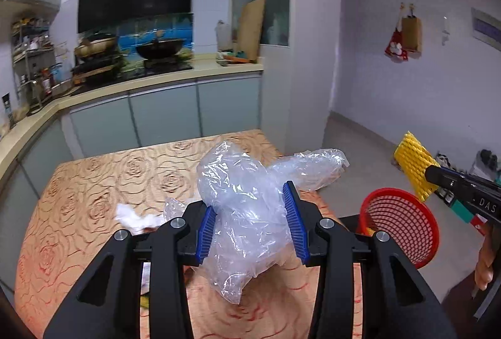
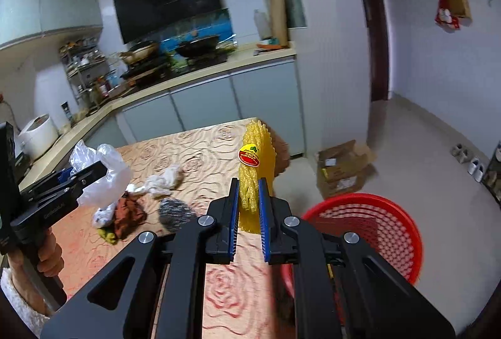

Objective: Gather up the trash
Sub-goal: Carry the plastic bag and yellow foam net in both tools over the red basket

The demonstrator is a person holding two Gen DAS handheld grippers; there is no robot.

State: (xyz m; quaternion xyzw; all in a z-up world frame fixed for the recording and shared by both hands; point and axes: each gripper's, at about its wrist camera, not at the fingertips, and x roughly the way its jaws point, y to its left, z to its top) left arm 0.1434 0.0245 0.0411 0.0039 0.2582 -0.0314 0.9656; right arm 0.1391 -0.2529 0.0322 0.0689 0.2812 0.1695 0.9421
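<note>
My left gripper (image 1: 250, 198) is shut on a crumpled clear plastic bag (image 1: 247, 201) and holds it above the rose-patterned table (image 1: 94, 182). It also shows in the right wrist view (image 2: 94, 170) at the left, with the bag (image 2: 106, 179). My right gripper (image 2: 249, 185) is shut on a yellow foam fruit net (image 2: 256, 157) with a red and yellow sticker, held upright above the table's right edge. The net (image 1: 413, 163) shows in the left wrist view above a red mesh basket (image 1: 400, 226). The basket (image 2: 375, 223) stands beside the table at the right.
On the table lie crumpled white tissue (image 2: 164, 179), a brown scrap (image 2: 128, 213), yellow-green peel (image 2: 108, 234) and a grey mesh pad (image 2: 177, 213). A cardboard box (image 2: 344, 170) lies on the floor. A kitchen counter (image 2: 188, 79) with pans runs behind the table.
</note>
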